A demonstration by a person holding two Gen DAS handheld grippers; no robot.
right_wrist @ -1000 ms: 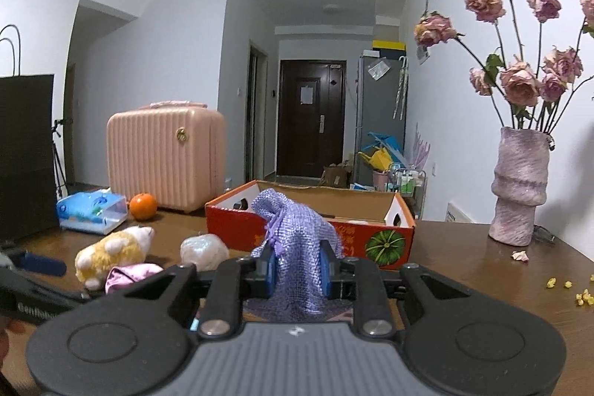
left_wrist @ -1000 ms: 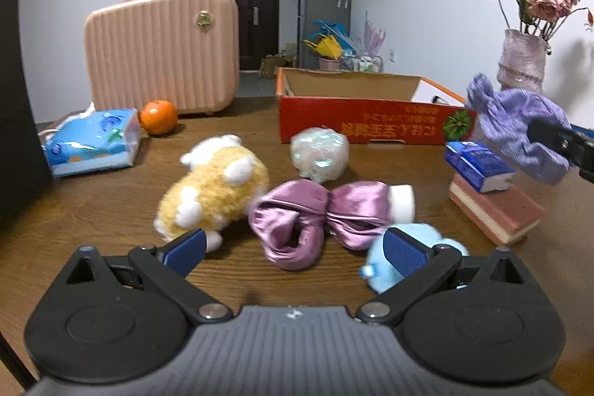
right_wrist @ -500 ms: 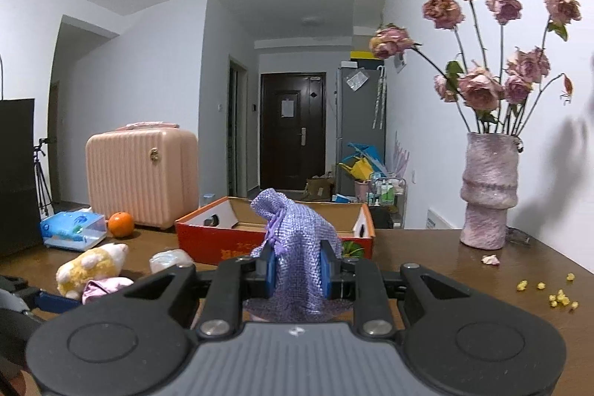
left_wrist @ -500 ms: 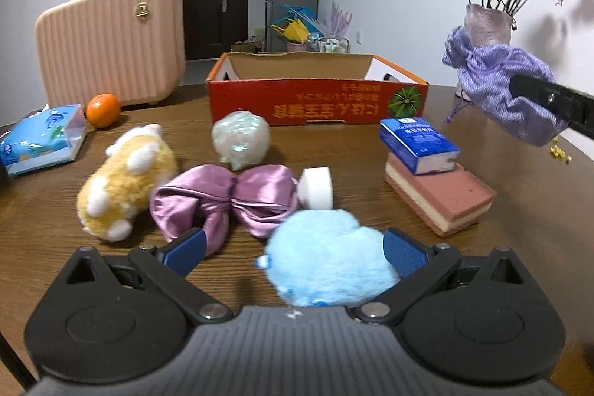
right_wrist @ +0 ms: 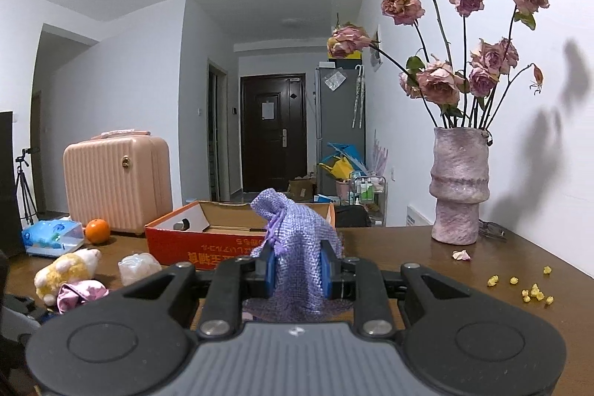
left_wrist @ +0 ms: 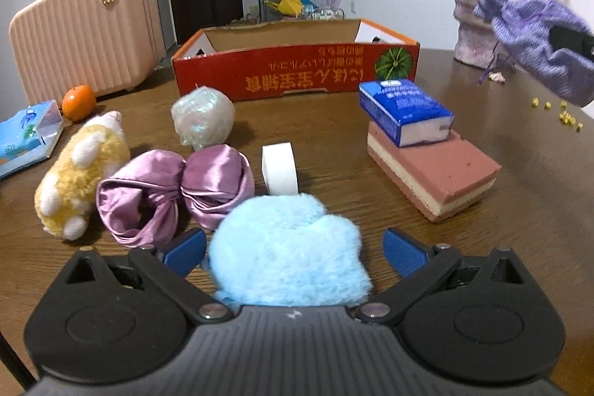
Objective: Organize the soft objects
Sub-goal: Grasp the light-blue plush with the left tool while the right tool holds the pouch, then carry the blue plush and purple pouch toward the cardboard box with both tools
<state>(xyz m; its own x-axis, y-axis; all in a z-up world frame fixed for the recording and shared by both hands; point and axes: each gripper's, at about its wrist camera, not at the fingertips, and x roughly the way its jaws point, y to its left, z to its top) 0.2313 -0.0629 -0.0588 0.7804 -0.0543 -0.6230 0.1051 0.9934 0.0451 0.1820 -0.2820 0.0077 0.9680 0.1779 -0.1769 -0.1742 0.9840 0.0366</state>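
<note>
We judge the sorting barely begun: none of the soft things can be seen in the red cardboard box (left_wrist: 297, 71), which sits at the back of the table (left_wrist: 519, 173). Its floor is only partly visible; in the right wrist view something small and dark lies at the near left corner, too unclear to name. Our right gripper (right_wrist: 297, 270) is clamped on the purple knit pouch (right_wrist: 293, 247), held in the air well right of the box. Our left gripper (left_wrist: 293, 247) stands wide, its pads either side of the blue fluffy toy (left_wrist: 289, 251) without squeezing it. The yellow plush (left_wrist: 80, 169), satin bow (left_wrist: 174, 188) and pearly ball (left_wrist: 202, 117) remain on the table.
</note>
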